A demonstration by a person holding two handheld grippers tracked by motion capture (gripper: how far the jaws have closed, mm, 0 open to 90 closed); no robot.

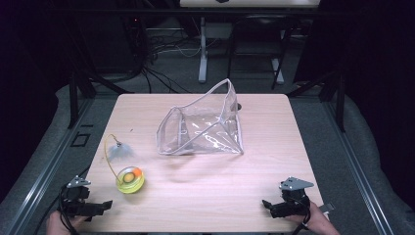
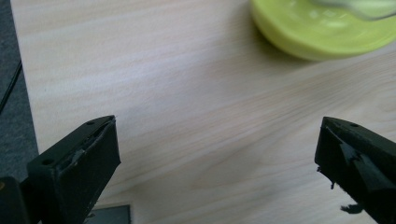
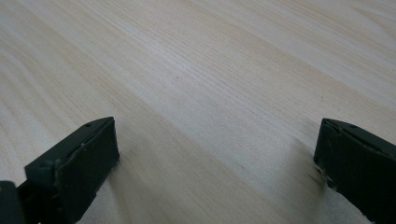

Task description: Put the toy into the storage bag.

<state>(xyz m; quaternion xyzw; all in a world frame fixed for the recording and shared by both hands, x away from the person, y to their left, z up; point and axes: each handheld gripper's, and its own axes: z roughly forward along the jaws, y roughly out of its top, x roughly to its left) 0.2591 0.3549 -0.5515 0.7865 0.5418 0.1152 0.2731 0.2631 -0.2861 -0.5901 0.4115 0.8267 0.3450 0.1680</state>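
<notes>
The left tongs (image 1: 100, 205) rest low at the near left corner of the counter (image 1: 254, 191), held in a hand (image 1: 61, 223) that comes in from the bottom edge; in the left gripper view their two black jaws stand wide apart with bare wood between them and nothing held. Just ahead of them, near but not touching, sits a yellow-green toy (image 1: 130, 180), a round shallow dish shape with an orange ball and a darker ring inside it; its rim (image 2: 322, 32) shows at the top of the left gripper view. A thin yellow wire (image 1: 108, 154) arcs up from the toy to a small pale feather tuft (image 1: 120, 150) lying on the wood behind it. The right tongs (image 1: 268, 205) lie at the near right corner, gripped by the other hand (image 1: 318, 223), and in the right gripper view their jaws are likewise spread wide over plain wood grain, holding nothing. Farther back, around the middle of the counter and well apart from both tongs, stands a clear plastic pouch (image 1: 203, 125) with a pale trimmed edge, its mouth gaping open toward the left and one corner raised.
</notes>
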